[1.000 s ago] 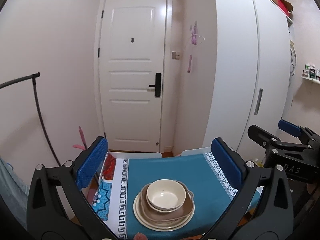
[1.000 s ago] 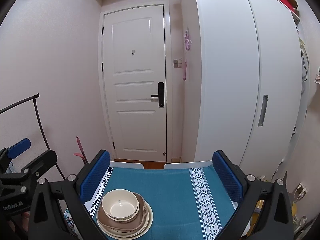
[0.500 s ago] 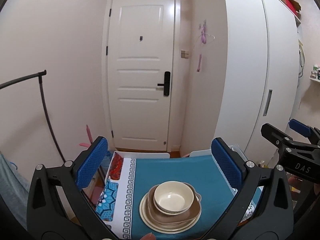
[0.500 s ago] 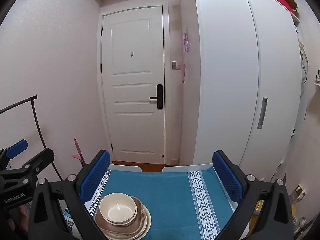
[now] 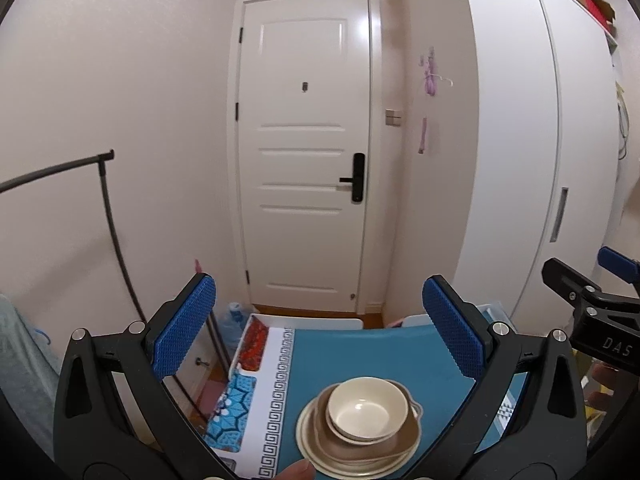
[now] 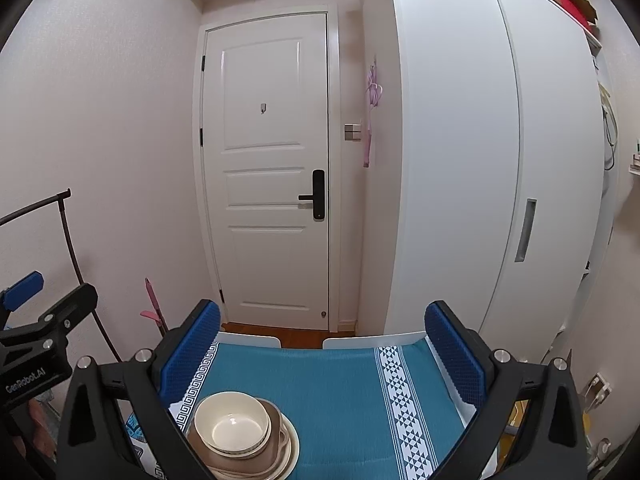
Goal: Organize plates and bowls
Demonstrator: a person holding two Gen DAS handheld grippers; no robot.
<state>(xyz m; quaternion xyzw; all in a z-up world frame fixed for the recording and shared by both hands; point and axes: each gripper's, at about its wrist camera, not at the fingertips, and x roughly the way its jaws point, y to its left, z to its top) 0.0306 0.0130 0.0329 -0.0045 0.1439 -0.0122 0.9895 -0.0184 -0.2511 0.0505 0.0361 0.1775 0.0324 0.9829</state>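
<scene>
A cream bowl (image 5: 366,412) sits nested in a brown handled dish (image 5: 400,438) on a cream plate (image 5: 316,450), one stack on the teal tablecloth (image 5: 360,356). My left gripper (image 5: 318,330) is open above and behind the stack, holding nothing. In the right wrist view the same cream bowl (image 6: 232,424) tops the stack at lower left, beside the left fingertip of my right gripper (image 6: 322,354), which is open and empty. The right gripper body (image 5: 592,320) shows at the left view's right edge, and the left gripper body (image 6: 36,344) at the right view's left edge.
A white door (image 6: 272,168) stands straight ahead and a tall white wardrobe (image 6: 460,160) on the right. A dark clothes rail (image 5: 108,216) is at the left. White chair backs (image 6: 372,342) line the table's far edge. A fingertip (image 5: 296,472) shows at the left view's bottom.
Both grippers have tilted upward and drawn back a little: the door sits lower and the stack of dishes has slid toward the bottom of each view. The dishes have not moved.
</scene>
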